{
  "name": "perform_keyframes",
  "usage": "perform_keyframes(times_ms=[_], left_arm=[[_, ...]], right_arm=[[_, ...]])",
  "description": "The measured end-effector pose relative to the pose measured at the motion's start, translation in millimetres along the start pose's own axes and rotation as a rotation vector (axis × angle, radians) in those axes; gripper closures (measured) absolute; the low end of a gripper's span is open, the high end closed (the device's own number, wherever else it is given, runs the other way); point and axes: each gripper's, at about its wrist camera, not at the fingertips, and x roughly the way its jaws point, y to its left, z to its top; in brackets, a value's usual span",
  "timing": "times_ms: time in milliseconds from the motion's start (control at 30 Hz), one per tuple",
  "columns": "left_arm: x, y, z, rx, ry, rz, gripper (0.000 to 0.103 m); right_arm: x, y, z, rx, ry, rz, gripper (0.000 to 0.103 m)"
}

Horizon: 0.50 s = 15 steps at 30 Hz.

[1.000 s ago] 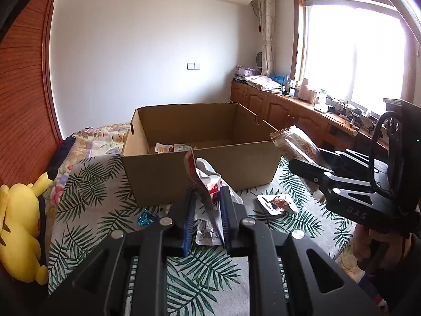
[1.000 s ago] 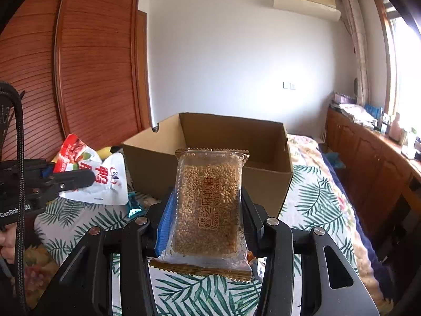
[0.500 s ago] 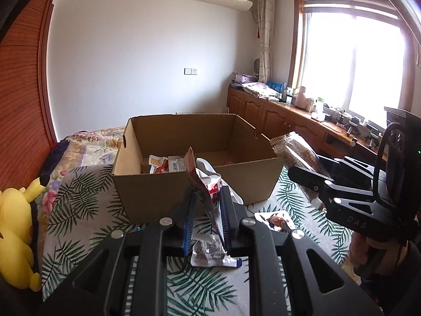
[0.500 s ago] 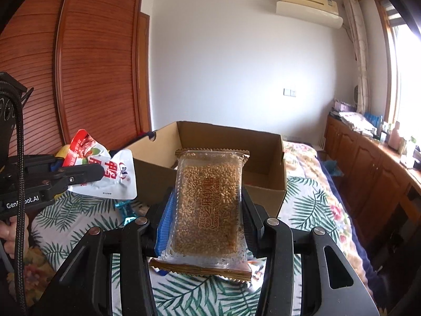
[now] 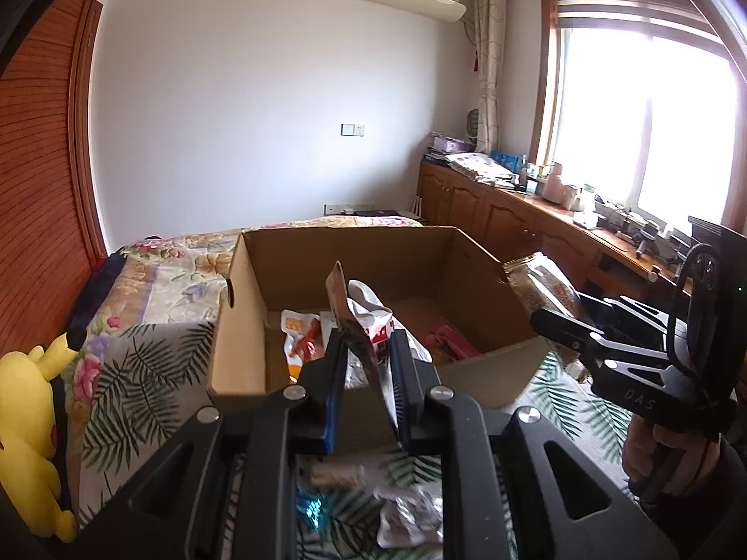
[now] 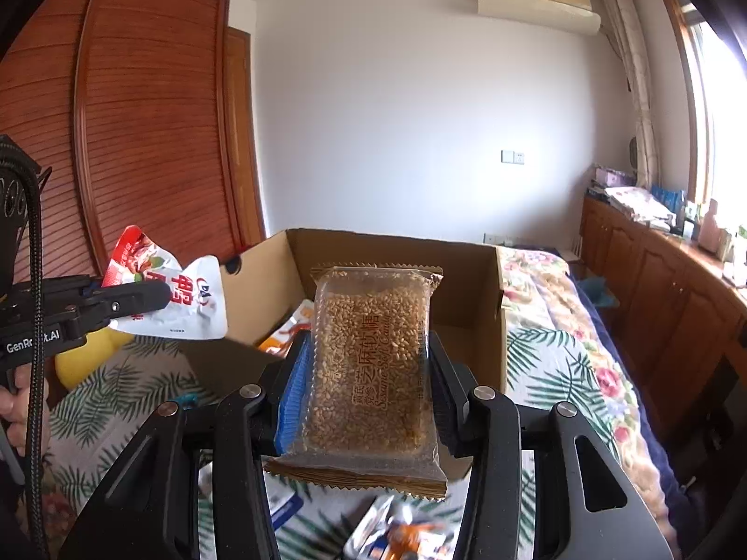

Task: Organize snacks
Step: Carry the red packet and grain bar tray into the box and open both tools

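An open cardboard box (image 5: 243,308) (image 6: 485,289) stands on the bed with several snack packs inside (image 5: 299,340). My left gripper (image 5: 366,350) is shut on a red and white snack pouch (image 5: 362,312), held over the box's near wall; it also shows in the right wrist view (image 6: 172,303). My right gripper (image 6: 369,359) is shut on a clear sesame candy pack (image 6: 373,359), held just before the box's near edge; that pack shows at the right in the left wrist view (image 5: 546,284).
Loose snack packets (image 5: 411,518) (image 6: 397,532) lie on the palm-leaf bedspread (image 5: 140,373) below the grippers. A yellow plush toy (image 5: 28,420) sits at the left. Wooden cabinets (image 5: 504,219) run along the right wall under the window.
Both grippers have risen and moved forward toward the box with their packs. The inside of the box has come more into view.
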Motion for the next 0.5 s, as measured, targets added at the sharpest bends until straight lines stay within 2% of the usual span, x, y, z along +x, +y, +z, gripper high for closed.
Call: perform_keyframes(times_ms=[500], left_arm=[[71,28,17,-0.035,0.053,0.021,0.087]], right_arm=[[57,-6,13,-0.026,0.05,0.02,0.057]])
